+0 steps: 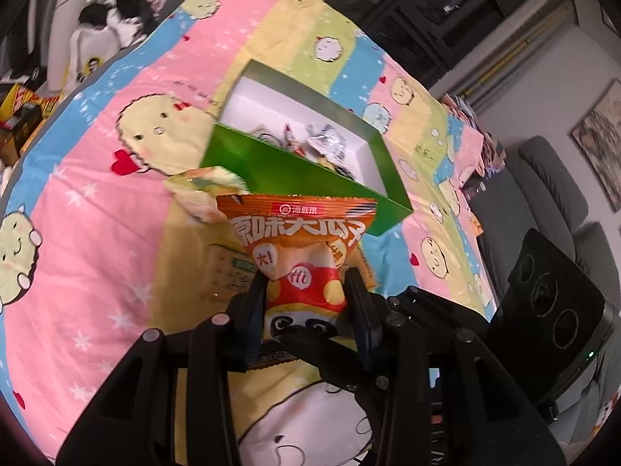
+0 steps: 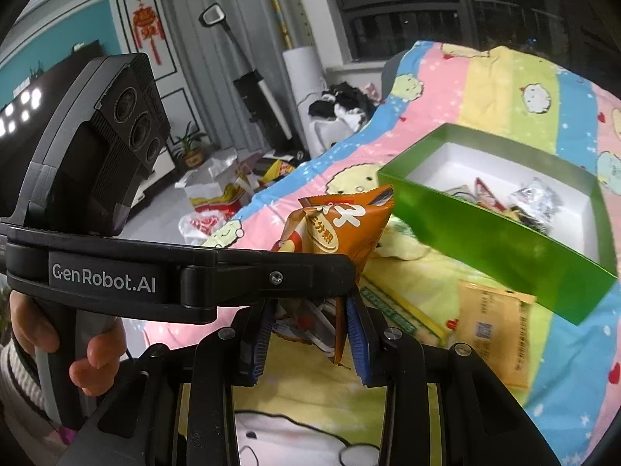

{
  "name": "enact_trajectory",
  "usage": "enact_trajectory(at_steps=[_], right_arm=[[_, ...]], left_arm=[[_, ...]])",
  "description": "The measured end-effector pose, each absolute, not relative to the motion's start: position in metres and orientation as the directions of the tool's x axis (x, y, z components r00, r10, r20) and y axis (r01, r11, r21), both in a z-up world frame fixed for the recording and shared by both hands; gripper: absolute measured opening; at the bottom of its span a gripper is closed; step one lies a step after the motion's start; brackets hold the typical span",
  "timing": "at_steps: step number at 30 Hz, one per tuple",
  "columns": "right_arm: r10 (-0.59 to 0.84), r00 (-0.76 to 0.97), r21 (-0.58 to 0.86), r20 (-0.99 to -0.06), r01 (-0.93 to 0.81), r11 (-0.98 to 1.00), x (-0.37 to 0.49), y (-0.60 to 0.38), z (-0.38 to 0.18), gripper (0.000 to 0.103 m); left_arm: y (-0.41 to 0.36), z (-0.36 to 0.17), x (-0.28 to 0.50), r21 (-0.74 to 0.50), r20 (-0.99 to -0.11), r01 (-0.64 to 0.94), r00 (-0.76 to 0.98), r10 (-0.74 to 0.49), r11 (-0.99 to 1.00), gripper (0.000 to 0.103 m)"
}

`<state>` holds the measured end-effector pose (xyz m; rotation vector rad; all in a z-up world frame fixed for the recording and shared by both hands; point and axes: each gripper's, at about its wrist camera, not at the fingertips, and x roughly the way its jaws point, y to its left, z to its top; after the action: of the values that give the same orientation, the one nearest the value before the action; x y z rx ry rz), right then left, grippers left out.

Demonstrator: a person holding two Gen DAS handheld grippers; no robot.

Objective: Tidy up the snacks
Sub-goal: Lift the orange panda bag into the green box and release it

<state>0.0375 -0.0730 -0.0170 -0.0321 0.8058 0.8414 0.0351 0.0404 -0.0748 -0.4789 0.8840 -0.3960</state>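
Pinching orange snack packet (image 1: 306,272) between both jaws — left gripper (image 1: 306,283).

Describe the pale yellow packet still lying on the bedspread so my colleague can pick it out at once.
Start at the green box on the cartoon-print bedspread. Just in front of its near wall lies a flat pale yellow packet. Unlike the orange snack bag held up in the grippers, it rests on the cloth, plain with small print and a code square.
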Motion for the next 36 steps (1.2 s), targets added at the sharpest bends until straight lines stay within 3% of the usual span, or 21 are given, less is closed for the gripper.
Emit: enact_trajectory(at_steps=[36], right_arm=[[0.651,0.574,0.339,-0.497,-0.562,0.755,0.034,-0.172,0.005,0.037]], left_arm=[[-0.068,-0.033,0.059,-0.331,-0.681,0.343,0.558,-0.474,0.879,0.038]])
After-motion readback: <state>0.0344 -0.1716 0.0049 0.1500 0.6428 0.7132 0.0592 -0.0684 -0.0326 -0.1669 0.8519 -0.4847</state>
